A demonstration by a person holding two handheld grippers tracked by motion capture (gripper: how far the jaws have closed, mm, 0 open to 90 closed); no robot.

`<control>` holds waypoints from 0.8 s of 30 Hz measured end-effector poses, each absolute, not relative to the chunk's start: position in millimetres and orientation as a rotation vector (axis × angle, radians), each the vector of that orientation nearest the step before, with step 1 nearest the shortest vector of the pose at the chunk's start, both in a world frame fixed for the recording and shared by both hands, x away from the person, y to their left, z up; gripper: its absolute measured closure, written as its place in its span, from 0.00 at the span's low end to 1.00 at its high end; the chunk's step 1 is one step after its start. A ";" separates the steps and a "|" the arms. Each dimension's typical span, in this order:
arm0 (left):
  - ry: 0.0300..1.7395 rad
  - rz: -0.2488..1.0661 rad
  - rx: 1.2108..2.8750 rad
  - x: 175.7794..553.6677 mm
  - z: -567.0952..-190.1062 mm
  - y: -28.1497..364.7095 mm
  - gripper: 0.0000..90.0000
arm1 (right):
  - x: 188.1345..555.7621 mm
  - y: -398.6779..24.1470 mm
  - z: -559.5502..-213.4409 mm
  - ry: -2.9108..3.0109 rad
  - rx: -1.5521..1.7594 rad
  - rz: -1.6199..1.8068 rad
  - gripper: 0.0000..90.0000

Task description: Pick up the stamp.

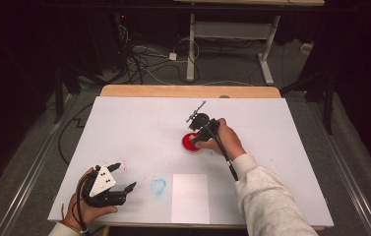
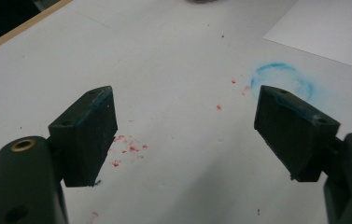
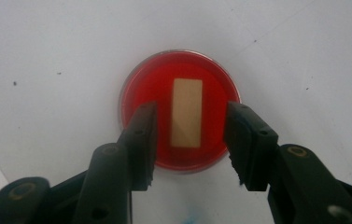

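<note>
desk (image 1: pixel 139 123): smooth matt white top, speckled with red crumbs; bare light wood strip along the far edge
sheet (image 1: pixel 190 197): flat white paper, matt
blue ring mark (image 2: pixel 283 79): powdery, chalk-like smear on the desk
red dish (image 3: pixel 179 109): glossy red inside, with a clear, shiny plastic-looking rim
tan strip (image 3: pixel 186 113): matt, smooth, card-like
right gripper (image 3: pixel 190 144): matt black plastic, brass-coloured inserts
left gripper (image 2: pixel 187 130): fingers (image 2: pixel 89 135) of dull dark plastic, edges smudged blue
sleeve (image 1: pixel 266 196): soft pale grey cloth
</note>
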State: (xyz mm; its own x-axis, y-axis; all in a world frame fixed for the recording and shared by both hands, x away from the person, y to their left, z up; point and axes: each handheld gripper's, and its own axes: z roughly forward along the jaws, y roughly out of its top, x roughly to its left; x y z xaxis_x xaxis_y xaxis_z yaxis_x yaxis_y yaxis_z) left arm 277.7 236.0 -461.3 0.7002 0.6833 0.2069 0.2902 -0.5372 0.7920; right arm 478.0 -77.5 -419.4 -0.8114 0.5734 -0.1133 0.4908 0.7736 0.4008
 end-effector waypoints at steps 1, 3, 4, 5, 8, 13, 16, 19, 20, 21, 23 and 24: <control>0.736 0.650 2.140 277.7 -461.3 236.2 0.23 | 479.0 -75.8 -420.2 2.753 0.823 0.526 0.67; 0.737 0.641 2.138 277.4 -461.9 235.3 0.23 | 479.8 -72.1 -421.3 2.763 0.814 0.497 0.71; 0.731 0.643 2.144 277.4 -461.8 235.2 0.23 | 480.7 -70.5 -422.5 2.771 0.807 0.486 0.73; 0.728 0.644 2.146 277.4 -461.8 235.1 0.23 | 481.2 -68.9 -423.7 2.769 0.805 0.473 0.74; 0.726 0.640 2.146 277.3 -461.9 235.0 0.23 | 481.7 -65.0 -425.6 2.771 0.790 0.447 0.84; 0.723 0.630 2.143 277.2 -462.1 233.8 0.23 | 482.4 -63.2 -426.0 2.773 0.801 0.437 0.84; 0.718 0.629 2.150 277.1 -462.2 233.4 0.23 | 483.7 -64.7 -426.5 2.780 0.814 0.451 0.85; 0.719 0.630 2.149 277.0 -462.0 233.6 0.23 | 484.5 -66.1 -427.1 2.782 0.828 0.462 0.85; 0.719 0.628 2.149 277.1 -462.1 233.5 0.23 | 484.5 -66.0 -427.1 2.783 0.830 0.462 0.85; 0.719 0.628 2.151 277.1 -462.4 233.2 0.23 | 484.1 -65.5 -427.2 2.781 0.831 0.458 0.85; 0.718 0.626 2.153 277.3 -462.5 232.9 0.23 | 483.3 -64.3 -427.3 2.776 0.820 0.447 0.85; 0.718 0.627 2.154 277.2 -462.5 232.7 0.23 | 482.9 -63.9 -427.4 2.774 0.819 0.444 0.85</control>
State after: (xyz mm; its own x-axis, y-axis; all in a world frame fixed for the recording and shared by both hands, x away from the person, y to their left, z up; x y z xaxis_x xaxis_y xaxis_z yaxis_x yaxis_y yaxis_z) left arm 277.2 232.7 -462.5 0.7206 0.6640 0.1995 0.2873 -0.5479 0.7857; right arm 482.9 -63.9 -427.4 -0.8219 0.5571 -0.1190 0.4921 0.7996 0.3442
